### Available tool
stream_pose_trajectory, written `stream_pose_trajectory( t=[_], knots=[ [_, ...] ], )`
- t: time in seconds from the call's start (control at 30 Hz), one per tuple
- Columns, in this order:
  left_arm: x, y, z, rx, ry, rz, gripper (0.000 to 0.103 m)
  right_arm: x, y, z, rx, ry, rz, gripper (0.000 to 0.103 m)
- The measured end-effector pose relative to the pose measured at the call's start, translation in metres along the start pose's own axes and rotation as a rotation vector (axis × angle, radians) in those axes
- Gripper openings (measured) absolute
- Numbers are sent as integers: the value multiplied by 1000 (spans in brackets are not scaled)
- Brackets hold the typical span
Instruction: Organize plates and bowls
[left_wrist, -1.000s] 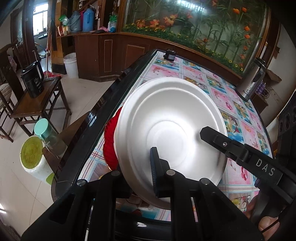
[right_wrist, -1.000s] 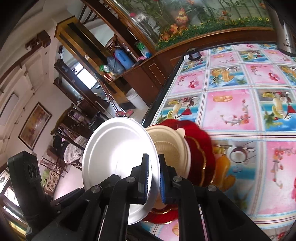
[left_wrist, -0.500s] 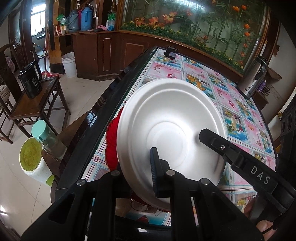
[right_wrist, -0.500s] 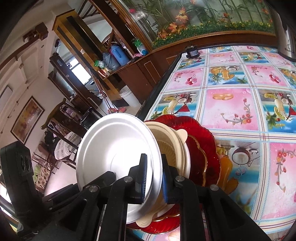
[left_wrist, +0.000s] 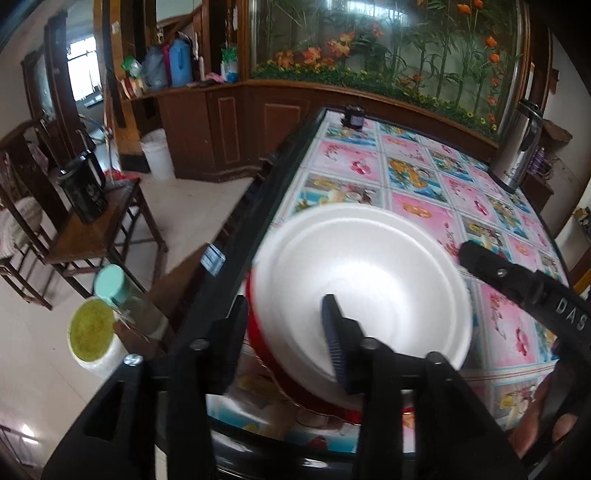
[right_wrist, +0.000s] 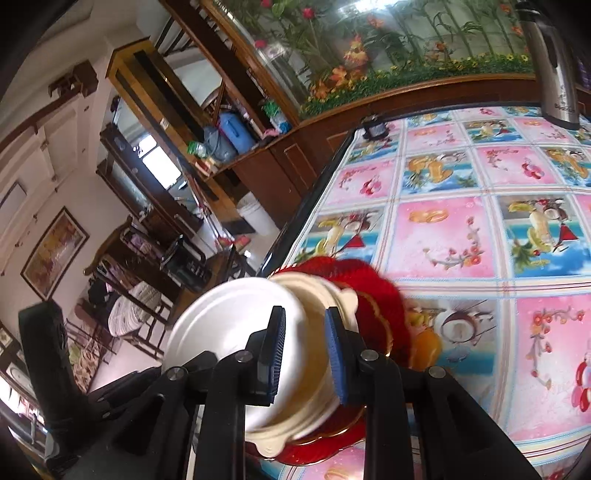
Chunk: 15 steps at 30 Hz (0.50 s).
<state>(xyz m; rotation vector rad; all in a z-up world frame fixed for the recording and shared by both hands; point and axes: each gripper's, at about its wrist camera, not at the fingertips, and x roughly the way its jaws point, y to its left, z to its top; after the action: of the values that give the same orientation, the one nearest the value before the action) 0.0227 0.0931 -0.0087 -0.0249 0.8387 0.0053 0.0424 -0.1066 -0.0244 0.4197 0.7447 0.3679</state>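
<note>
Left wrist view: a white plate (left_wrist: 369, 284) is seen lying on a red plate (left_wrist: 258, 343) at the near corner of the table (left_wrist: 424, 177). The left gripper (left_wrist: 284, 332) is shown with jaws opening, the plate's rim between them but no longer pinched. The plate is judged to be foam: very light, easily dented, best taken by its rim.

Right wrist view: the white plate (right_wrist: 221, 332) is seen topping a cream plate (right_wrist: 321, 302) and the scalloped red plate (right_wrist: 373, 291). The right gripper (right_wrist: 303, 350) is shown with jaws opening, the stacked rims between them, and its pads are not clearly pressing. A light, stiff stack is presumed, liable to slide.
</note>
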Motion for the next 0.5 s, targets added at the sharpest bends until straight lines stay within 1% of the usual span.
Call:
stream_pose_trajectory(
  t=[0.07, 0.1, 0.17, 0.2, 0.23, 0.3, 0.37, 0.4, 0.5],
  knots=[
    [-7, 7, 2, -6, -37, 22, 47, -6, -7, 4, 17, -19, -8, 24],
    [-12, 11, 4, -15, -54, 24, 49, -9, -13, 7, 31, -29, -15, 24],
    [-16, 21, 6, -28, -78, 38, 58, -11, -21, 10, 49, -38, -31, 24],
    [-16, 27, 7, -40, -86, 57, 64, -12, -27, 12, 62, -40, -41, 25],
    [-15, 35, 8, -55, -88, 73, 67, -13, -33, 13, 76, -39, -52, 25],
    [-8, 54, 10, -103, -76, 92, 67, -12, -44, 14, 96, -33, -78, 25],
    [2, 69, 11, -151, -49, 94, 67, -10, -55, 12, 119, -21, -96, 26],
    [8, 75, 10, -172, -31, 88, 67, -8, -59, 10, 130, -13, -100, 27],
    [29, 87, 5, -238, 45, 37, 67, 3, -68, 3, 155, 34, -96, 27]
  ],
)
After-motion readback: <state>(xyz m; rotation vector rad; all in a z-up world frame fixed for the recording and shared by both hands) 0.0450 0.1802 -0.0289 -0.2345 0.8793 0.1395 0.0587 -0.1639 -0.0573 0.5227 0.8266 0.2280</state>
